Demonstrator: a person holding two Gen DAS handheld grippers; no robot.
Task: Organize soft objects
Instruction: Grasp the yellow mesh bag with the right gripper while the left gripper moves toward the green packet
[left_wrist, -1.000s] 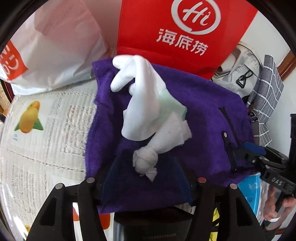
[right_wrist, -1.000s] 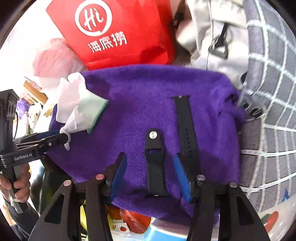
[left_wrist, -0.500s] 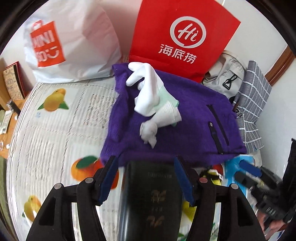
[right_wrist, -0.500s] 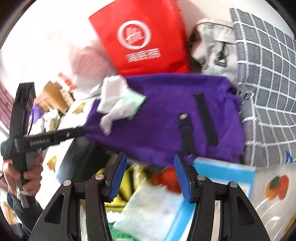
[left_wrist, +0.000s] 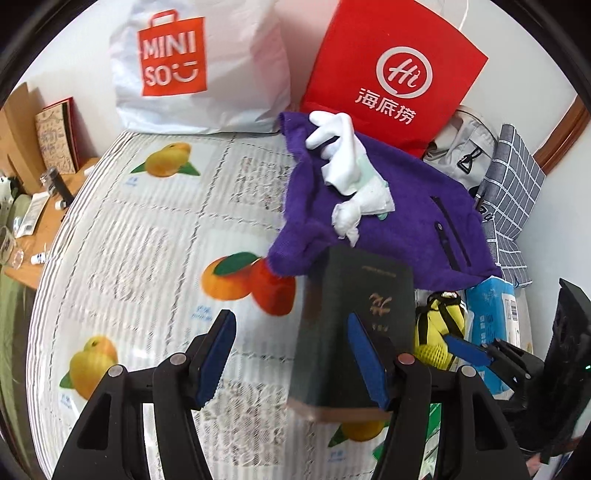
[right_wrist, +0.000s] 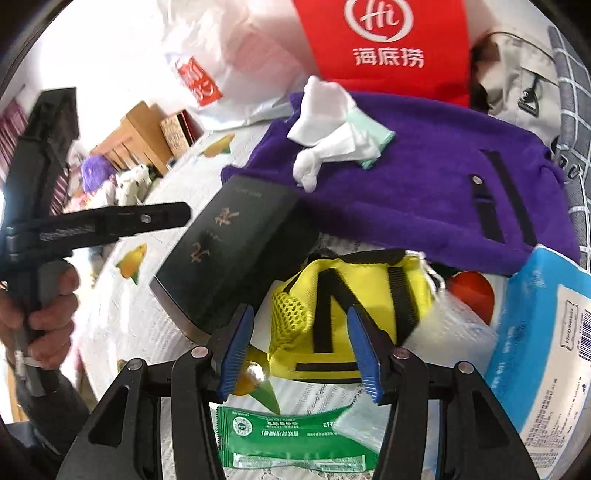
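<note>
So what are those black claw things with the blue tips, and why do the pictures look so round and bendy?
They are two grabbers, each with two fingers, and a person holds one in each hand. No robot here. A small wide-eye camera sits on each grabber and looks along its fingers, which is why everything bends. One picture comes from the left gripper, the other from the right gripper. In the right one you can see the person's hand holding the left grabber. Both grabbers are open and hold nothing. Below them is a cloth with fruit pictures. On it lie a purple towel with a white glove on top, a dark book and a yellow pouch. Shopping bags stand behind.
</note>
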